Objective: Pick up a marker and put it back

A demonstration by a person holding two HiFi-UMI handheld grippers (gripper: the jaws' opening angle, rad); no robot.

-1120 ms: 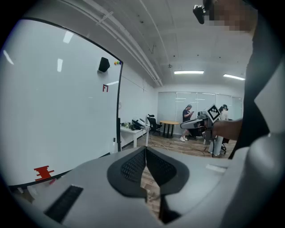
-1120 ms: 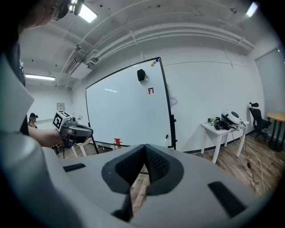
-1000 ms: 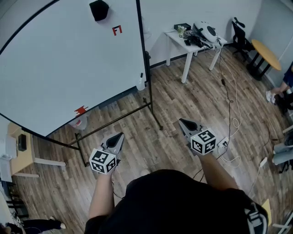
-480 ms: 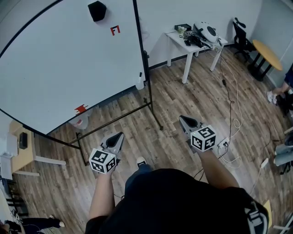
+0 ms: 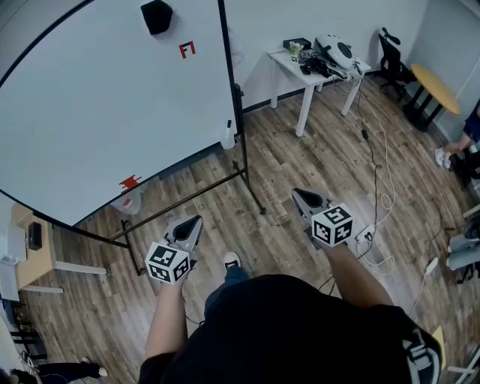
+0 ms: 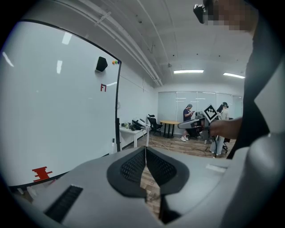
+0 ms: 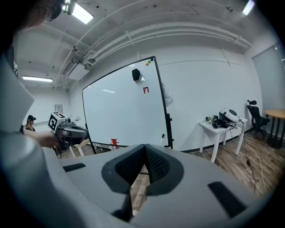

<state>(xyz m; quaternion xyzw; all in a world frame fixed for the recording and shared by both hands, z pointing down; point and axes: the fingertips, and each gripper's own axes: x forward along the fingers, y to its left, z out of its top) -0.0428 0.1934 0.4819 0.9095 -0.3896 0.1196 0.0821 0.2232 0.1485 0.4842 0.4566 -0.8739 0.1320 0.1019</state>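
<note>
A large whiteboard [image 5: 97, 105] on a black stand fills the left of the head view, with a black eraser [image 5: 156, 15] and red marks near its top. At its lower right corner a small white marker with a dark cap [image 5: 228, 132] stands upright; the right gripper view shows the marker [image 7: 162, 138] too. My left gripper [image 5: 198, 220] and right gripper [image 5: 295, 193] hover over the wooden floor, well short of the board. Both are shut with nothing between the jaws, as the left gripper [image 6: 145, 149] and right gripper [image 7: 144, 147] show close up.
A white table [image 5: 294, 66] with gear stands behind the board's right edge. Cables [image 5: 384, 196] trail over the floor at right. A round yellow table [image 5: 436, 87] and a black chair [image 5: 393, 58] are far right. A small wooden table [image 5: 37, 259] is at left. People stand in the distance.
The view has crept toward the whiteboard, and a shoe has come into sight between the grippers. Both grippers keep nearly the same place and stay shut.
</note>
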